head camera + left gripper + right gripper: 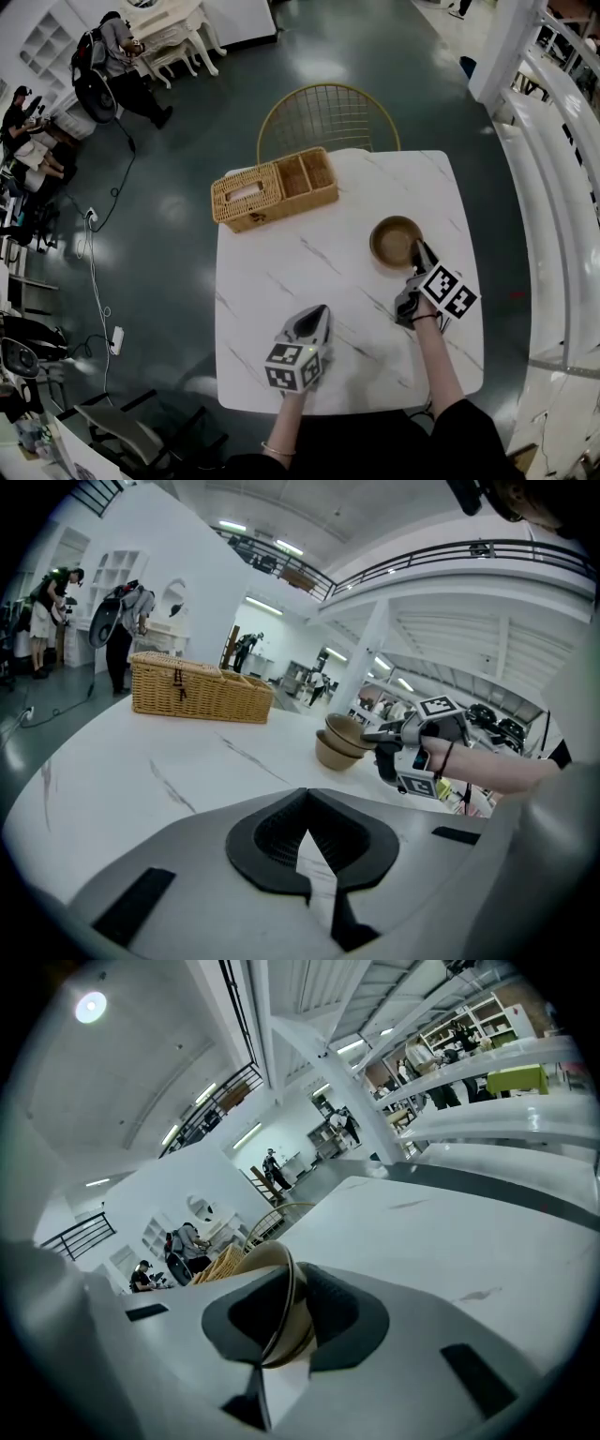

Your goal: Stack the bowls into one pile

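Two tan bowls stand on the white marble table at its right side. In the left gripper view the upper bowl sits tilted inside the lower bowl. From the head view they look like one bowl. My right gripper is shut on the upper bowl's near rim, which runs between its pads. My left gripper rests low over the table's front middle, apart from the bowls, its jaws together with nothing in them.
A wicker basket with compartments stands at the table's far left. A gold wire chair is behind the table. People sit and stand at far left across the room. A white railing runs along the right.
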Motion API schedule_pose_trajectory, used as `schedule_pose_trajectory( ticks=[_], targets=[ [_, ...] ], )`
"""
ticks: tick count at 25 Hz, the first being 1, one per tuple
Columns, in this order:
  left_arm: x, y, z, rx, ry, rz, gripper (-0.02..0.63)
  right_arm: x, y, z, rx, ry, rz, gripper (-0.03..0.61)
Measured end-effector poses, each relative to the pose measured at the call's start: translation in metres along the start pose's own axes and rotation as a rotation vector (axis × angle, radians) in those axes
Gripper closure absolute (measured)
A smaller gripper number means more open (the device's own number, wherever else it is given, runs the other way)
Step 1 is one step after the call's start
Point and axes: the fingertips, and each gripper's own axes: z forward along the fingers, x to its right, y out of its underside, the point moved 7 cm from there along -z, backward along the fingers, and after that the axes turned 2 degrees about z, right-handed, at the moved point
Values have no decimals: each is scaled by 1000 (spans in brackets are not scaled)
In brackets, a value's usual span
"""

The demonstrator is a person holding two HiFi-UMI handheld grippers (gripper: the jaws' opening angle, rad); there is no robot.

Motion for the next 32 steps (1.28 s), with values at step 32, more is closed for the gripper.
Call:
schedule_pose_trajectory(
  ticks=[32],
  targets=[
    [6,-8,-10,42,-8,8,600,5,1,-5,-54,39,-81,459]
  ],
)
